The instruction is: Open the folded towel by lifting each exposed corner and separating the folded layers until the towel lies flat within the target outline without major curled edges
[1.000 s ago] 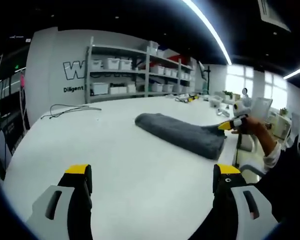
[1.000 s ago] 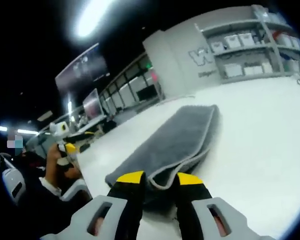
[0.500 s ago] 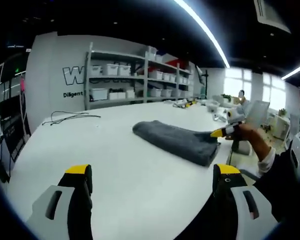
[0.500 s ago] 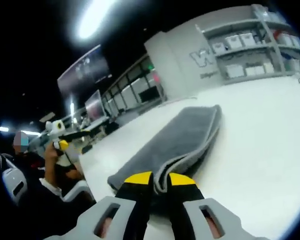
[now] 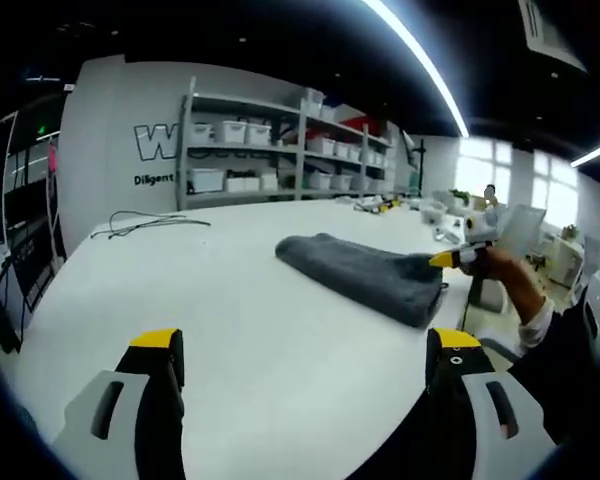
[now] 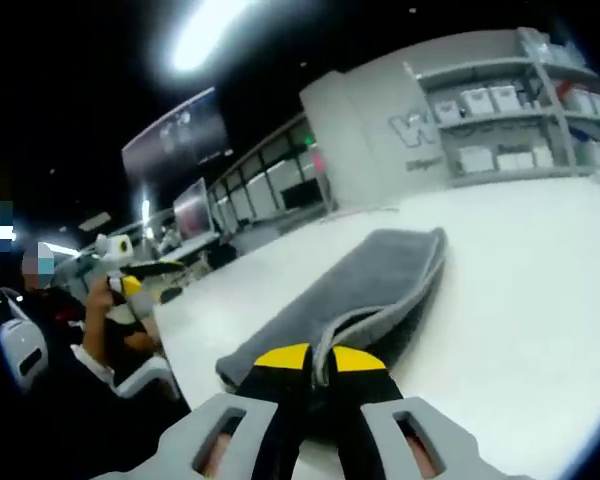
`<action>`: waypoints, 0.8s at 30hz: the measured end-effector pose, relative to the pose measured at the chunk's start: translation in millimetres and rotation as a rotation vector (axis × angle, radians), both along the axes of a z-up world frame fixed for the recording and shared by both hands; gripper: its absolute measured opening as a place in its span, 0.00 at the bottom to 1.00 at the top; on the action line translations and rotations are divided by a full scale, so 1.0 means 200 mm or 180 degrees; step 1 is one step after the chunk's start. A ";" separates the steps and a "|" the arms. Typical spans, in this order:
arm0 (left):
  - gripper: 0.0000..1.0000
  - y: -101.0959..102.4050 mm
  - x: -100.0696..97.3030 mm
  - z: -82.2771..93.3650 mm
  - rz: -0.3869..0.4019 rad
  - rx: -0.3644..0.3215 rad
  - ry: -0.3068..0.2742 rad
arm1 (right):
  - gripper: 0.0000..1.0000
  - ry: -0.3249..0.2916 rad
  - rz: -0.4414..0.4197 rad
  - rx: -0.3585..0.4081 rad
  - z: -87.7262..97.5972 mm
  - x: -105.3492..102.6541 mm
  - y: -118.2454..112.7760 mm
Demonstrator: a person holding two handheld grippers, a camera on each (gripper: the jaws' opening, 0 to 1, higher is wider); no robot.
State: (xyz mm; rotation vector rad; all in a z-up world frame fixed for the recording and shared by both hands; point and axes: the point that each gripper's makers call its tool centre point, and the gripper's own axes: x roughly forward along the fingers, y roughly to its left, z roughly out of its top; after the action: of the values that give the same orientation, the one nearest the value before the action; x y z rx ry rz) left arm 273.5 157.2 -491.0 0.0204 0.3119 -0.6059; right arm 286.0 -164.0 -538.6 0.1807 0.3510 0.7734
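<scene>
A folded grey towel [image 5: 365, 272] lies on the white table [image 5: 230, 310], ahead and to the right of my left gripper [image 5: 305, 350], whose jaws stand wide apart over bare tabletop with nothing between them. At the towel's right end my right gripper [image 5: 450, 258] is held by a hand [image 5: 505, 278]. In the right gripper view the towel [image 6: 375, 285] stretches away, its layers showing at the near edge. My right gripper [image 6: 320, 358] is shut on the upper layer's pale-hemmed corner. My left gripper [image 6: 120, 268] shows far to the left, in a hand.
Shelves with white bins [image 5: 250, 150] line the far wall. A thin black cable [image 5: 145, 222] lies at the table's far left. Small items [image 5: 380, 203] sit at the far right end. The table edge [image 6: 180, 345] runs close beside the towel's near corner.
The right gripper's jaws have drawn together from a gap to pinching the towel's corner layer. The left gripper has stayed open; its view has only shifted slightly.
</scene>
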 end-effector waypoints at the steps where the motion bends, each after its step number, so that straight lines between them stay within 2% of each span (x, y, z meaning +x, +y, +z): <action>1: 0.99 0.00 0.00 0.00 0.0005 0.0002 0.0000 | 0.03 -0.0039 -0.0017 -0.0006 0.01 0.01 -0.01; 8: 0.99 0.01 0.00 0.00 0.0042 0.0124 -0.0031 | 0.02 -0.0325 -0.0053 -0.0069 0.09 0.11 -0.05; 12: 0.96 0.02 0.01 0.00 0.0068 0.0118 -0.0061 | 0.02 -0.0487 -0.0058 -0.0168 0.13 0.14 -0.04; 16: 0.95 0.04 0.01 0.02 0.0124 0.0118 -0.0097 | 0.02 -0.0681 -0.0031 -0.0391 0.17 0.14 -0.01; 24: 0.93 0.04 0.01 0.08 0.0119 0.0038 -0.0274 | 0.02 -0.0880 0.0000 -0.0512 0.26 0.12 0.07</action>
State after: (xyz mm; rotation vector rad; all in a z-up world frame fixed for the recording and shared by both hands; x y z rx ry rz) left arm 275.8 164.5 -476.0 0.0517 0.2319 -0.5644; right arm 310.3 -150.6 -487.5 -0.0775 0.1499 0.7554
